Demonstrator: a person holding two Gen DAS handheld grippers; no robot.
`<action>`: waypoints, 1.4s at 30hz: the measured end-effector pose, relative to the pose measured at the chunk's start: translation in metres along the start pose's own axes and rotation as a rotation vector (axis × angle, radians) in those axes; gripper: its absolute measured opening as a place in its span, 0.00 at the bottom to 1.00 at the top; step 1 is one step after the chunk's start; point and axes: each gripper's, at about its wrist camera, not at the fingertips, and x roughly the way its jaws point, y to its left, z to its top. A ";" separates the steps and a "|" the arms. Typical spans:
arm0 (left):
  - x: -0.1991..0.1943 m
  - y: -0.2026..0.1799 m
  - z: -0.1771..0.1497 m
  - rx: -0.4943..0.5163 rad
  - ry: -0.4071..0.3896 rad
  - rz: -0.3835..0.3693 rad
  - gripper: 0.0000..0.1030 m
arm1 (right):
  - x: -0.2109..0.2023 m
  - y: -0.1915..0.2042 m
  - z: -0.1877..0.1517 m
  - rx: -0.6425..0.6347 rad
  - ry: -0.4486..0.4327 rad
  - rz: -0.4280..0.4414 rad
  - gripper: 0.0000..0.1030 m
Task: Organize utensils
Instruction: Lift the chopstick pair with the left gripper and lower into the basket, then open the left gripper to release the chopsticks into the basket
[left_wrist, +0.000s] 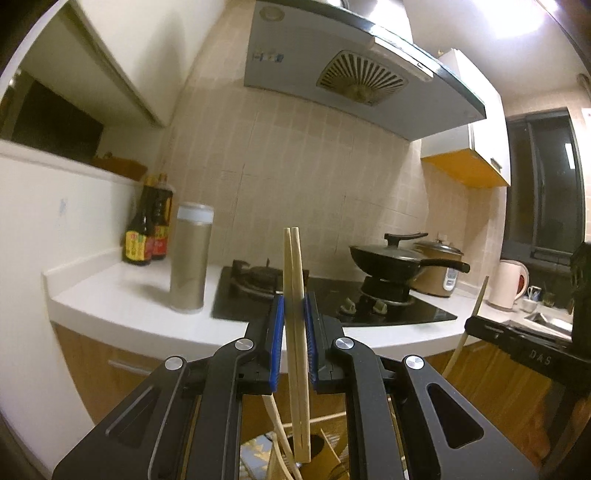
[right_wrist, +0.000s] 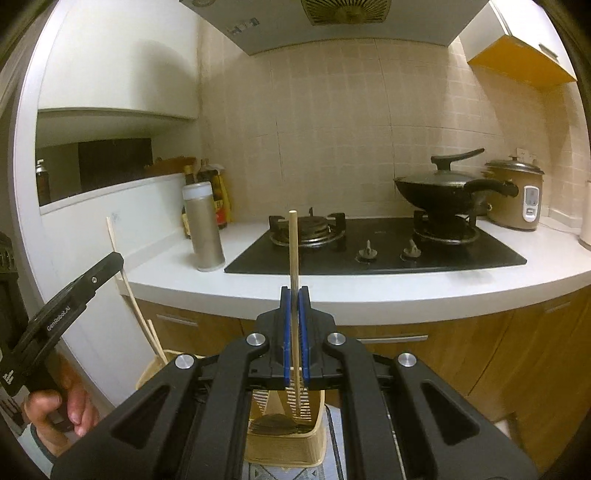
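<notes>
In the left wrist view my left gripper (left_wrist: 294, 301) is shut on a pair of pale wooden chopsticks (left_wrist: 293, 258) that stand upright. Their lower ends hang over a bamboo utensil holder (left_wrist: 327, 456). My right gripper (right_wrist: 294, 291) is shut on a single upright chopstick (right_wrist: 293, 243); its lower end reaches down into the slatted holder (right_wrist: 282, 448), where a dark utensil (right_wrist: 273, 422) lies. The right gripper's body (left_wrist: 517, 343) shows at the right with its chopstick (left_wrist: 478, 306). The left gripper (right_wrist: 74, 291) shows at the left, held by a hand (right_wrist: 55, 406).
A white counter (right_wrist: 369, 286) runs ahead with a black gas hob (right_wrist: 369, 251). A lidded wok (right_wrist: 443, 188) sits on the right burner, with a rice cooker (right_wrist: 517, 199) beside it. A steel canister (right_wrist: 205, 225) and sauce bottles (left_wrist: 147, 229) stand at the left. Wooden cabinet fronts lie below.
</notes>
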 end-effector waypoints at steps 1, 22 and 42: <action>0.000 0.002 -0.002 -0.005 0.002 0.001 0.09 | 0.002 -0.001 -0.001 0.009 0.006 0.003 0.03; -0.060 -0.013 -0.013 0.022 0.085 -0.047 0.33 | -0.041 0.003 -0.031 0.039 0.141 0.014 0.32; -0.079 -0.040 -0.083 -0.046 0.564 -0.089 0.46 | -0.050 0.004 -0.117 0.089 0.673 -0.037 0.32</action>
